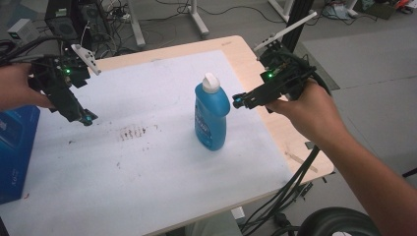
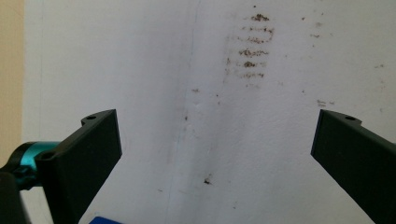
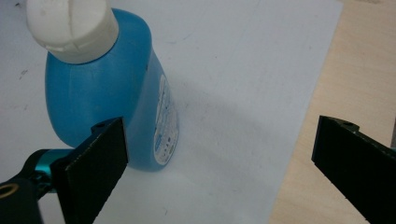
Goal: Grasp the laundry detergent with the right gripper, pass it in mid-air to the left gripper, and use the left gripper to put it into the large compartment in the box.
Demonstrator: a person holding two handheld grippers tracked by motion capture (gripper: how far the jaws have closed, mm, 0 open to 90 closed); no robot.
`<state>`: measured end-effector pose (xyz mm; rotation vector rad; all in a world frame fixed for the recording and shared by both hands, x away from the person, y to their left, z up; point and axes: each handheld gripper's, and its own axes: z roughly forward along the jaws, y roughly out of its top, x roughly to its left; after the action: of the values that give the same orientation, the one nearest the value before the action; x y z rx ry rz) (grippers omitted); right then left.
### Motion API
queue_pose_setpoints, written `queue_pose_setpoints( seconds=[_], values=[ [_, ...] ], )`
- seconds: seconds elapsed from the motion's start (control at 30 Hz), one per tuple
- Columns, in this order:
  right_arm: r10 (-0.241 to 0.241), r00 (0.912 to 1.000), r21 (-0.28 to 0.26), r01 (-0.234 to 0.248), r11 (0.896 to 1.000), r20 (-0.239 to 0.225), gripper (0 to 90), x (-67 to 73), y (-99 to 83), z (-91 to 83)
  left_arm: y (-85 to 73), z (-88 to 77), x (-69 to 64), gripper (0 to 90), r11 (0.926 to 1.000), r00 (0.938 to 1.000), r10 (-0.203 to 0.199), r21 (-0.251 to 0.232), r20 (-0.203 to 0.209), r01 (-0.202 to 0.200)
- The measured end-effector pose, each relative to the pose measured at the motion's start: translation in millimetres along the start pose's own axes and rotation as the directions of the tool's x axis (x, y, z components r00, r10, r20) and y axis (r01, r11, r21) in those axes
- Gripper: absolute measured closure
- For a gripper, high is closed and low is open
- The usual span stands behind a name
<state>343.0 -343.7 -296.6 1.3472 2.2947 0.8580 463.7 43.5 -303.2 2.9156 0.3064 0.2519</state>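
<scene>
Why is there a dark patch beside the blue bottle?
In the right gripper view it is the soft shadow of the blue bottle on the white sheet; in the high view the shadow is fainter, and the cap looks glary.

blue bottle (image 1: pixel 211 118), white cap, upright, mid-mat

From my seat, the high view looks forward and down from above the near side, taking in the whole white mat (image 1: pixel 147 147), the blue bottle (image 1: pixel 211 118) at its middle and both grippers, left (image 1: pixel 87 119) and right (image 1: pixel 238 102). My left gripper view rides close above the mat, facing down between its wide-apart jaws at the brown smudges (image 2: pixel 252 46), which the high view shares at the mat's left. My right gripper view sits near the bottle (image 3: pixel 107 93), looking down on its white cap (image 3: pixel 70 28) from the right.
</scene>
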Motion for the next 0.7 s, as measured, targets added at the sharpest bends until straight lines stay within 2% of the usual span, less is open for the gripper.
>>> queue_pose_setpoints(
  seconds=[0.2,0.23,0.27,0.3,0.4,0.5,0.7],
  values=[
    [0.052,0.9985,-0.081,-0.051,0.995,0.015,3.2,-1.8,-11.9,2.2,0.5,-0.3,-0.2,1.7,1.0000,1.0000,0.002,0.002,0.001,-0.002],
    [0.052,0.9985,-0.081,-0.051,0.995,0.015,3.2,-1.8,-11.9,2.2,0.5,-0.3,-0.2,1.7,1.0000,1.0000,0.002,0.002,0.001,-0.002],
    [0.066,0.9975,-0.109,-0.063,0.992,0.024,3.2,-2.8,-15.3,3.0,0.5,-0.4,-0.3,1.7,1.0000,1.0000,0.000,0.002,0.001,0.000],
    [0.066,0.9975,-0.109,-0.063,0.992,0.024,3.2,-2.8,-15.3,3.0,0.5,-0.4,-0.3,1.7,1.0000,1.0000,0.000,0.002,0.001,0.000],
    [0.098,0.9941,-0.159,-0.089,0.983,0.047,3.1,-4.1,-20.4,3.7,0.4,-0.3,-0.5,1.7,1.0000,1.0000,-0.004,0.000,0.000,0.004],
    [0.102,0.9934,-0.169,-0.091,0.981,0.054,3.1,-4.2,-22.1,4.8,0.5,-0.3,-0.5,1.7,1.0000,1.0000,-0.004,0.000,0.001,0.004],
    [0.126,0.9896,-0.224,-0.108,0.969,0.068,3.1,-2.2,-30.4,6.6,0.2,-0.2,-0.3,1.7,1.0000,1.0000,-0.006,-0.001,0.001,0.006]
  ],
)
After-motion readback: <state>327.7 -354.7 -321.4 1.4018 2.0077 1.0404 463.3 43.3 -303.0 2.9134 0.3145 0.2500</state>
